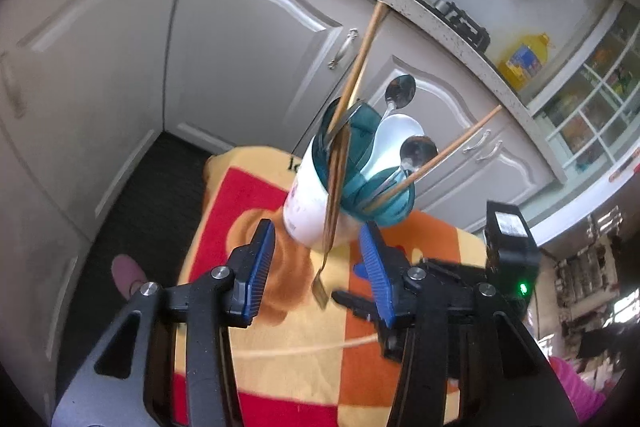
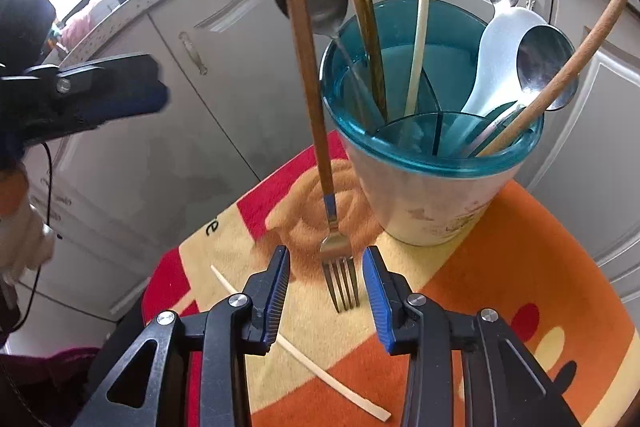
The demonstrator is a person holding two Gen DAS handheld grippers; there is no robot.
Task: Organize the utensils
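Standing tines-down on the cloth (image 2: 520,267), the fork (image 2: 316,131) is leaning its wooden handle against the near-left rim of the holder (image 2: 432,163), and both grippers are facing it with jaws apart and nothing clamped. The right gripper (image 2: 326,287) is bracketing the tines, blue pads on either side with a clear gap to the metal. The left gripper (image 1: 316,259) is framing the same fork from the other side, the tines showing low between its pads.

The job seems to be getting this fork into the holder with the spoons (image 2: 544,67) and sticks already there. Doing it well probably means closing on the neck or lower handle rather than the tines, which are thin and likely to twist in the pads. One gripper should be enough; the other is better steadying the holder, since it looks light and top-heavy with long handles fanning out. Lifting straight up before swinging over the teal rim should keep the fork from dragging the holder. A pale stick (image 2: 300,351) is lying loose on the cloth near the right gripper, waiting its turn.
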